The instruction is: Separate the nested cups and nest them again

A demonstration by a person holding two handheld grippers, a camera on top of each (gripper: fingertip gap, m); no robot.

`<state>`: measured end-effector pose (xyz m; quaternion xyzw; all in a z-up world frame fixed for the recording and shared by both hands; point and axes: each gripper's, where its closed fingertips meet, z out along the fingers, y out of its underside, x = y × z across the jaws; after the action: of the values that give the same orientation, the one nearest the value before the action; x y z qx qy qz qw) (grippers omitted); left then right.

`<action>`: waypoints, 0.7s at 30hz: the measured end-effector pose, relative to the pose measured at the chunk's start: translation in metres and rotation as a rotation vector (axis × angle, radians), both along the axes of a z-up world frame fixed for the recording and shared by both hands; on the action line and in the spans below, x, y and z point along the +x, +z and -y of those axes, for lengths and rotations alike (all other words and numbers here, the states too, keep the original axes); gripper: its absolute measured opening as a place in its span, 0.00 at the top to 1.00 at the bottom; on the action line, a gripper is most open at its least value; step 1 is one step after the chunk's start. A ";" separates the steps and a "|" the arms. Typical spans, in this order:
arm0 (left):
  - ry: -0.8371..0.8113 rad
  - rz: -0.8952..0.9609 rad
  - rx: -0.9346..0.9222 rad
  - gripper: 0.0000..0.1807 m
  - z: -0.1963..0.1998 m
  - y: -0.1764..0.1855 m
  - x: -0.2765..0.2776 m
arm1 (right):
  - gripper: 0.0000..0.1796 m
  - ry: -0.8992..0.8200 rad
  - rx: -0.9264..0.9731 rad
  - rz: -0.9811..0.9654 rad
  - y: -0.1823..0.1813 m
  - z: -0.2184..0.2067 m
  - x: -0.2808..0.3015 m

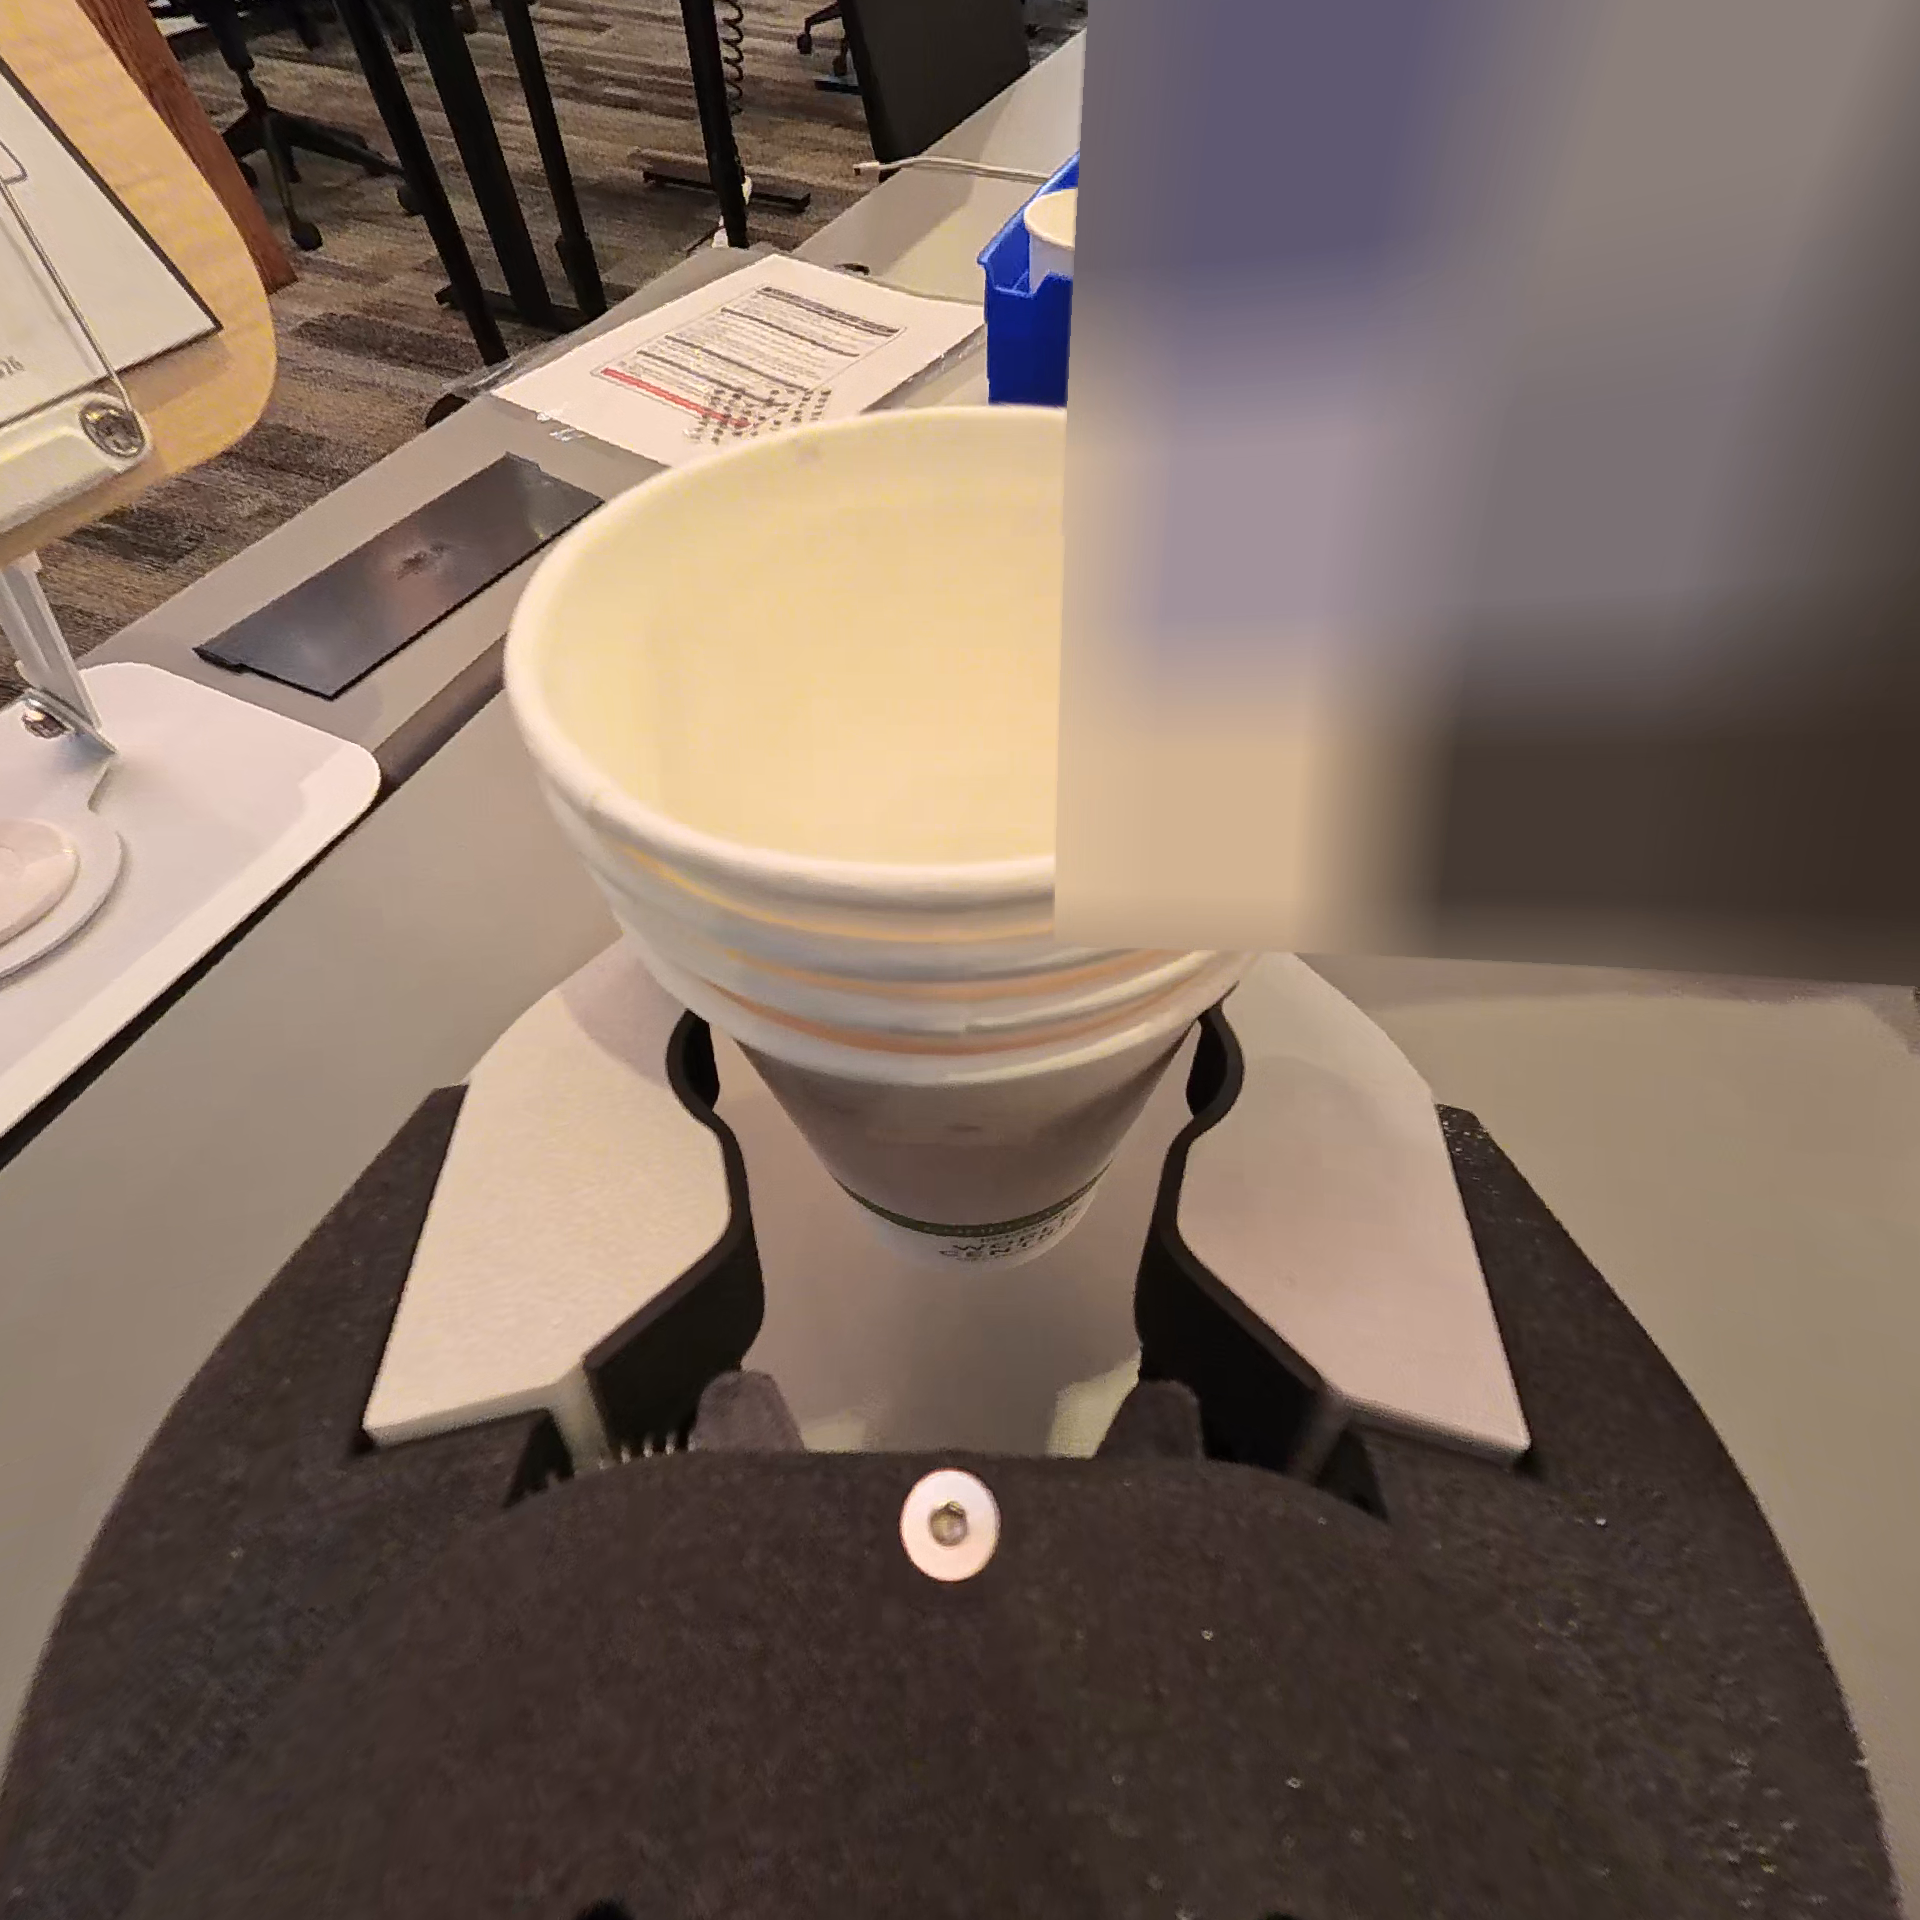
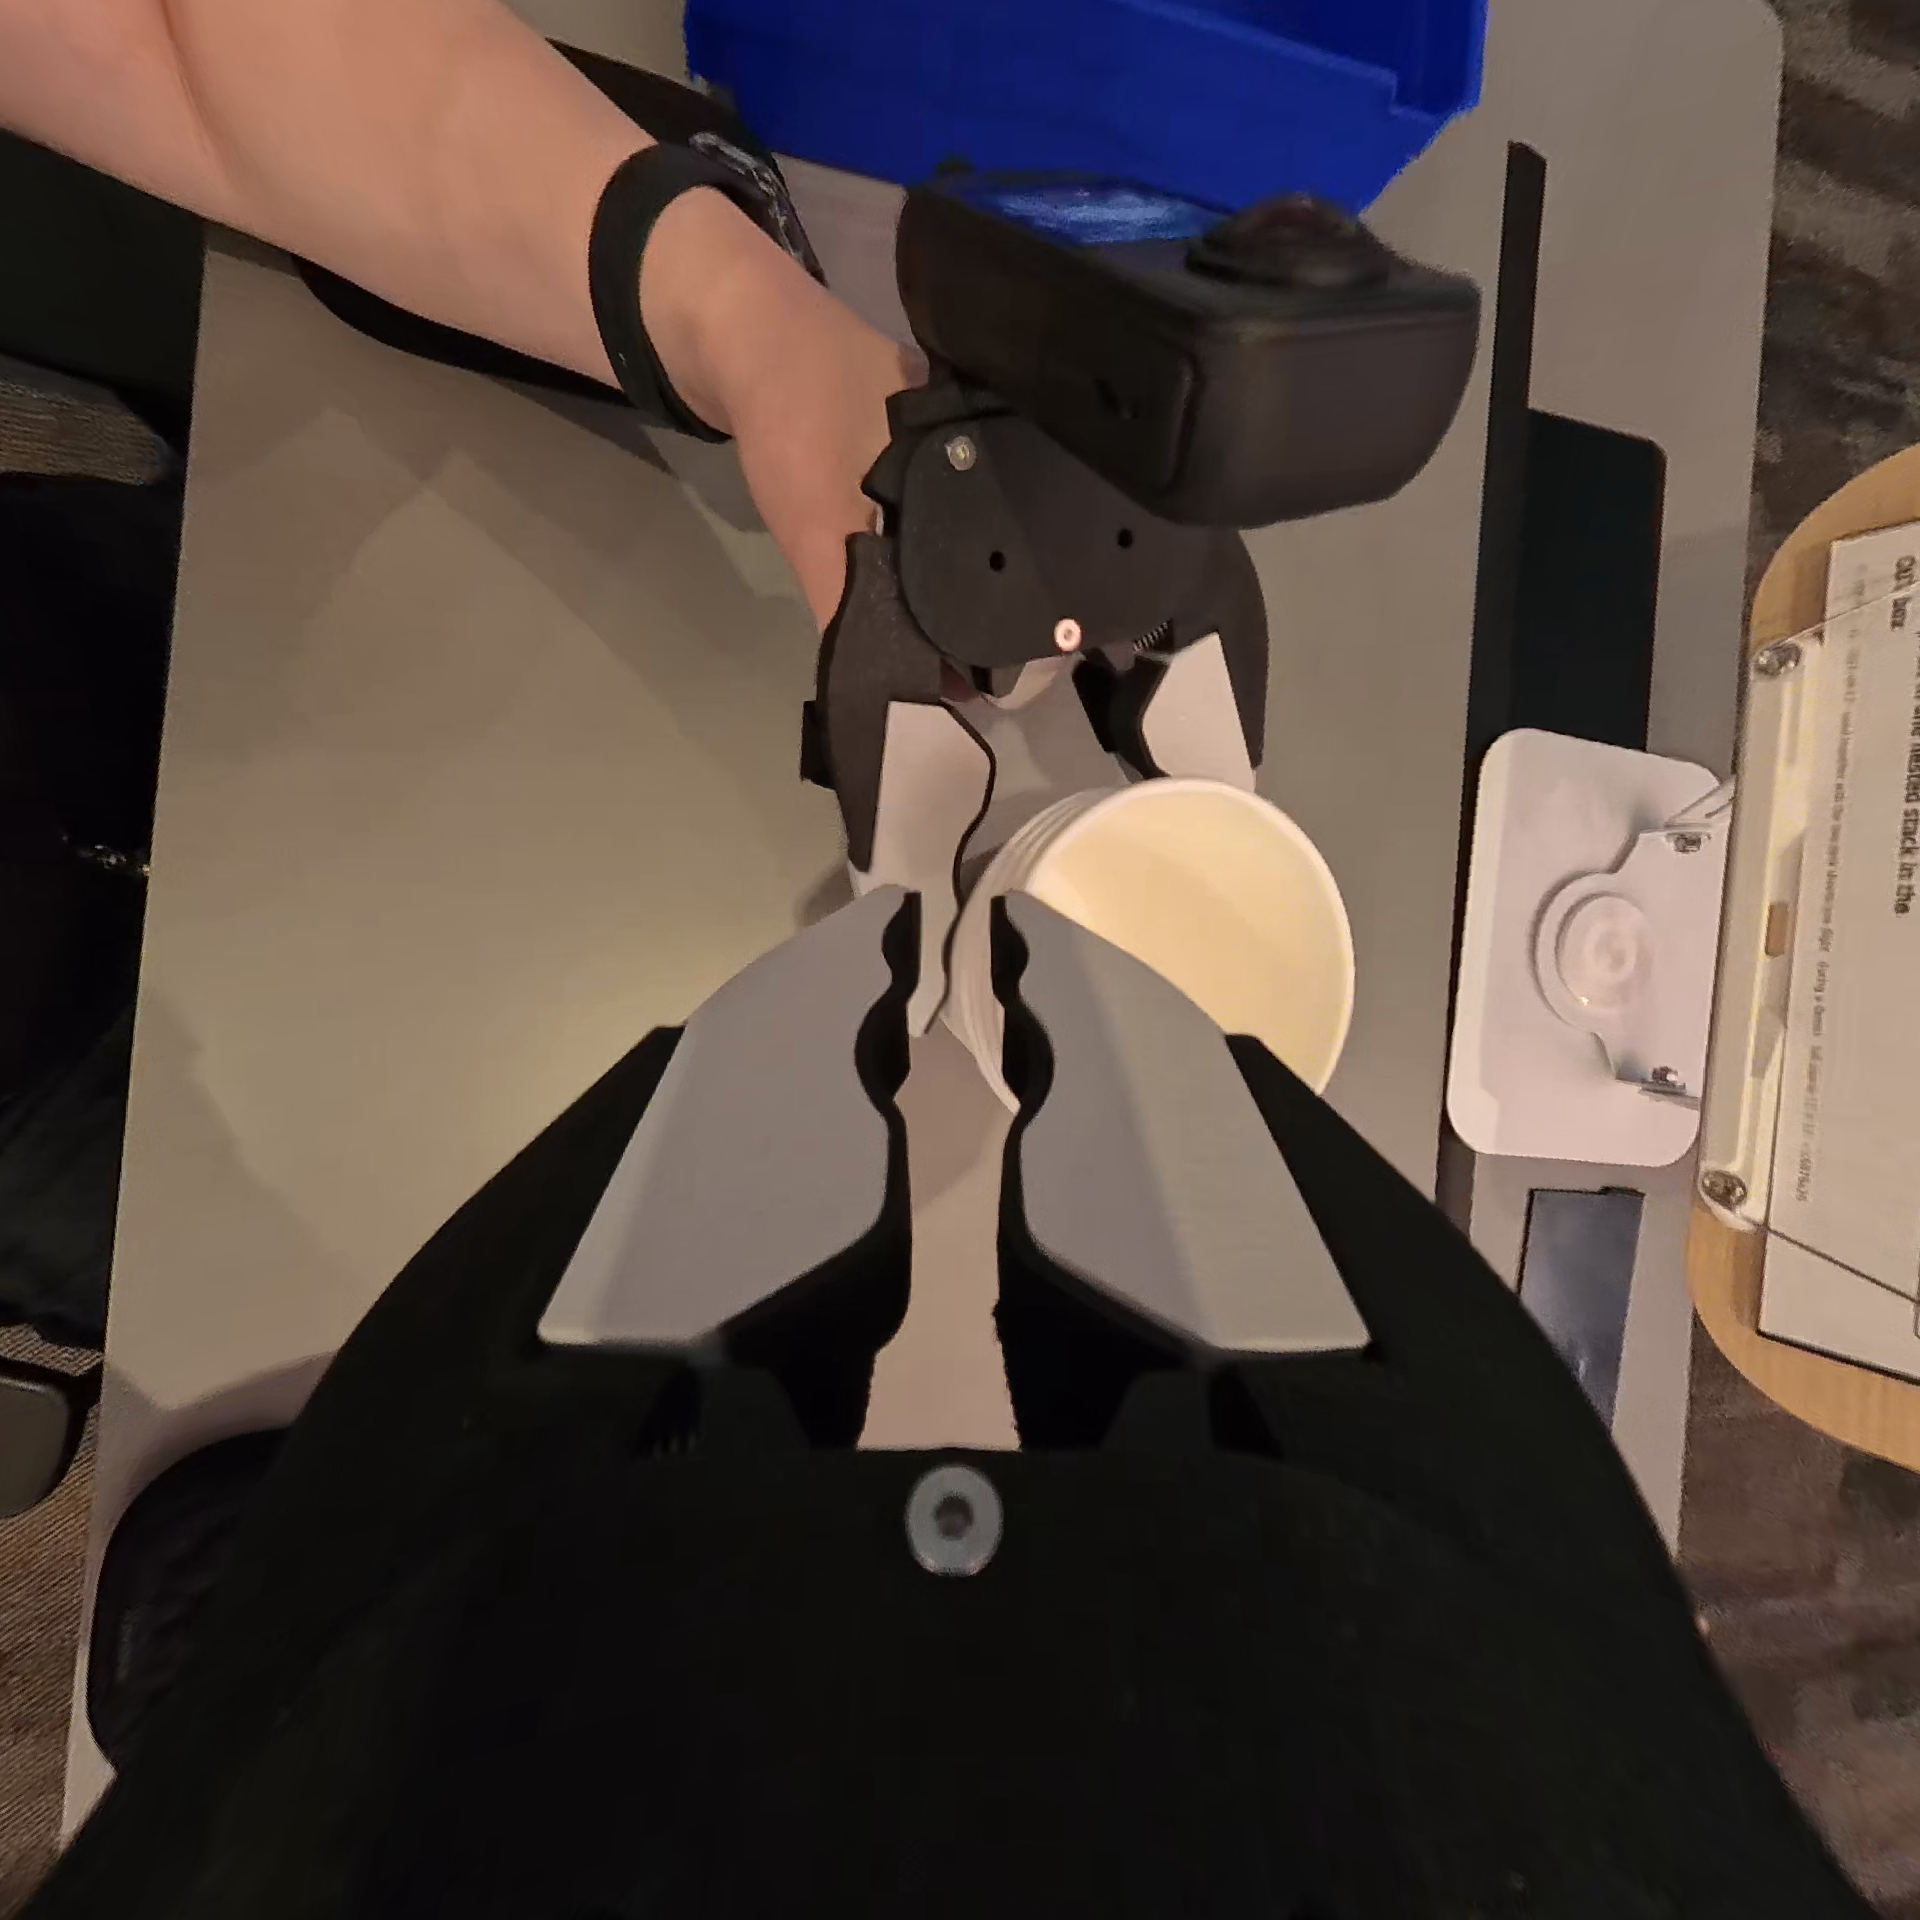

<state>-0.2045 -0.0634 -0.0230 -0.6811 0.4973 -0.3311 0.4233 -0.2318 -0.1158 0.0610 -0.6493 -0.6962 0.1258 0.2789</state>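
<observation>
one cup stack (image 1: 831, 790), two tools (image 2: 951, 925), one bin (image 2: 1091, 73)

Left gripper (image 1: 956, 1049) is closing its fingers on the stack of nested cups (image 1: 831, 790) | stack is sitting upright over the grey table (image 1: 260, 1091) | blue bin (image 1: 1023, 312) is holding another cup (image 1: 1049, 223) behind | printed sheet (image 1: 748, 353) is lying beside it.

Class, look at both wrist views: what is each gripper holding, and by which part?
Left gripper clasps the stack of paper cups around its body below the rims. Right gripper pinches the stack's rim edge.
</observation>
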 end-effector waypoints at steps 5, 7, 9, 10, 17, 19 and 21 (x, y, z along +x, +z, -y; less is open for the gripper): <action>-0.013 0.009 0.017 0.50 0.004 0.004 0.002 | 0.93 -0.040 0.017 0.073 -0.011 -0.012 0.008; -0.015 0.009 0.024 0.50 0.005 0.005 0.002 | 0.94 -0.044 -0.011 0.088 -0.016 -0.012 0.009; -0.009 0.012 0.025 0.50 0.004 0.006 0.002 | 0.98 -0.032 -0.036 0.071 -0.016 -0.009 0.007; -0.010 0.011 0.023 0.50 0.004 0.006 0.002 | 0.98 -0.035 -0.038 0.069 -0.016 -0.009 0.007; -0.006 0.016 0.030 0.50 0.004 0.008 0.002 | 0.98 -0.037 -0.067 0.048 -0.014 -0.008 0.007; -0.003 0.015 0.036 0.50 0.003 0.009 0.001 | 0.98 -0.038 -0.072 0.040 -0.012 -0.008 0.007; 0.004 0.014 0.039 0.50 0.002 0.009 0.000 | 0.98 -0.039 -0.073 0.031 -0.009 -0.009 0.007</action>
<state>-0.2043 -0.0653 -0.0140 -0.6712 0.4995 -0.3252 0.4406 -0.2247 -0.1073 0.0515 -0.6744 -0.6825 0.1359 0.2466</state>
